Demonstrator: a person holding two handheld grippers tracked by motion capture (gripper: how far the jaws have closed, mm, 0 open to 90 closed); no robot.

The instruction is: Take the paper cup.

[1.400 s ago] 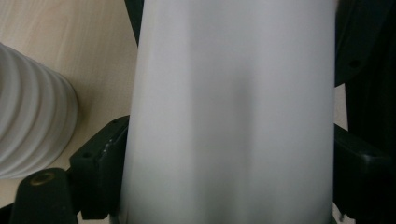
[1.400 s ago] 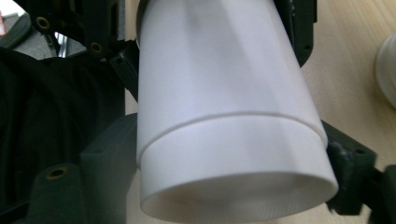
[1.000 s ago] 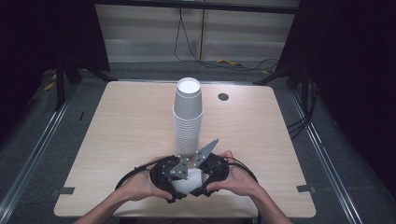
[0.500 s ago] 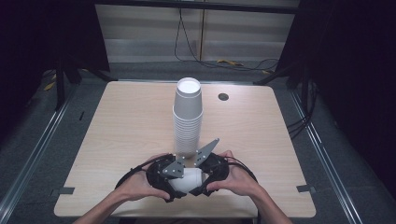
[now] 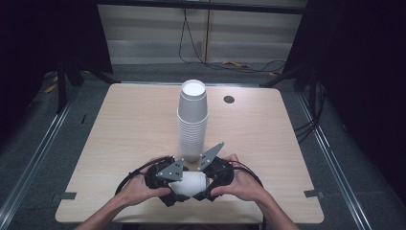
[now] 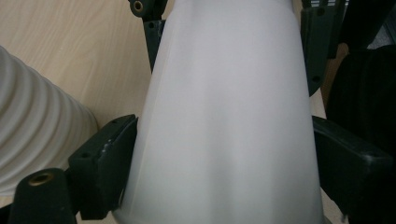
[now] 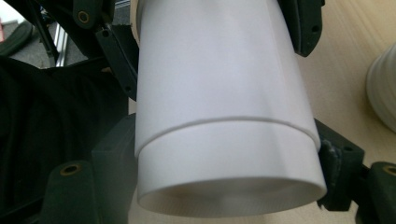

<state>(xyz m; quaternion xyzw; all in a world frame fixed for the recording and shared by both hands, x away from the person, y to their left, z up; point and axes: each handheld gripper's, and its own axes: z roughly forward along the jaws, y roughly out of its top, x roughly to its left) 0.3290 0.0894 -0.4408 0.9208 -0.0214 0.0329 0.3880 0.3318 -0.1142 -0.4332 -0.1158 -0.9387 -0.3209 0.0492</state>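
A white paper cup point(image 5: 190, 183) lies on its side just above the table's near edge, held between both hands. My left gripper point(image 5: 177, 187) is shut on it from the left and my right gripper point(image 5: 206, 184) from the right. In the left gripper view the cup point(image 6: 229, 116) sits between my left gripper point(image 6: 219, 154) jaws, which have just closed a little further on it. In the right gripper view the cup point(image 7: 219, 70) turns its open mouth to the camera, a seam rings it as of two nested cups, and my right gripper point(image 7: 224, 154) presses both sides.
A tall stack of white cups point(image 5: 192, 120) stands upside down mid-table, just beyond the grippers; it is also the ribbed stack point(image 6: 32, 140) at the left and the stack point(image 7: 383, 88) at the right edge. The wooden table point(image 5: 129, 124) has a cable hole point(image 5: 229, 99) at the back.
The left hand has edged slightly to the left, and a little more of the white cup shows between the two grippers. The right hand has kept still.
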